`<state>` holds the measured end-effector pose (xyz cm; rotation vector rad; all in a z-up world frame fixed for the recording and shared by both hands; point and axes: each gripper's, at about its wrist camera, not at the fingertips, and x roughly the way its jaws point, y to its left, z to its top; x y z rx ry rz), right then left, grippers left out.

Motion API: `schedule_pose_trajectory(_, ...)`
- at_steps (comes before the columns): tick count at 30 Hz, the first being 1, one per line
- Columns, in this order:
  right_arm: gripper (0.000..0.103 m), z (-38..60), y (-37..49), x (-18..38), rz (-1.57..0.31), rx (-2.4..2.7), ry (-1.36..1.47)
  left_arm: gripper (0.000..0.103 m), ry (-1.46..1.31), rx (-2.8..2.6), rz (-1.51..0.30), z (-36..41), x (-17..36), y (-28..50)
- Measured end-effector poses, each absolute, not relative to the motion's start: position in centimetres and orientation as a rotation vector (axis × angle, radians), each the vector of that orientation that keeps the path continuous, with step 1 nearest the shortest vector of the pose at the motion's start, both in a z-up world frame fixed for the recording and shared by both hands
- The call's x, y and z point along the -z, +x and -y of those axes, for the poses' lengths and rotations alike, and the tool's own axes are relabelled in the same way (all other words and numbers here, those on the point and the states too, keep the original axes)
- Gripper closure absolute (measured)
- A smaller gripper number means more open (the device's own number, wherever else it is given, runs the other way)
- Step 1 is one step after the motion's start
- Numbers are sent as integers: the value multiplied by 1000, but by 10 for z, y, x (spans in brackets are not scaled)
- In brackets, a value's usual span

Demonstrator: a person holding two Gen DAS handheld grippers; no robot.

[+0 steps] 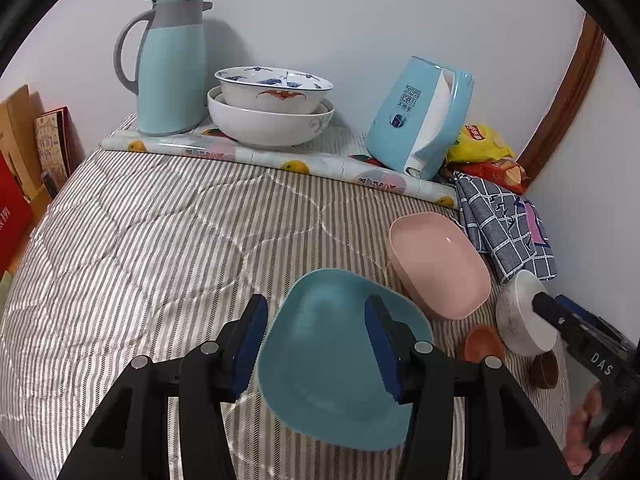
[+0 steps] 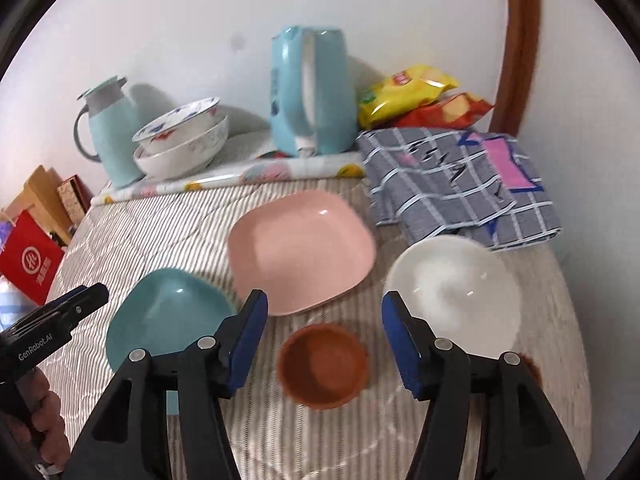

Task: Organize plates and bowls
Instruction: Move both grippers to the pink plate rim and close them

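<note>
Both grippers are open with nothing held: the left gripper (image 1: 316,344) hangs over the blue plate (image 1: 340,364) on the striped quilt (image 1: 140,240), the right gripper (image 2: 324,340) above the small brown bowl (image 2: 324,364), pink plate (image 2: 300,248) behind, white bowl (image 2: 456,292) beside.

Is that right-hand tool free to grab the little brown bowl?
Probably yes. The brown bowl sits uncovered on the striped cloth, right beneath the open right gripper, nothing between them.
</note>
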<state>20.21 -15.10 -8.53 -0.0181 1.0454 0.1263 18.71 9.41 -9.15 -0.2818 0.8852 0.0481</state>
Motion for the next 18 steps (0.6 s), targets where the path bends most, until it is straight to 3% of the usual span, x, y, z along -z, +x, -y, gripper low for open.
schedule_pose_trajectory(18,44,176,256,102,-1097,-138,-23,55,-276,-27,-933,-65,96,236)
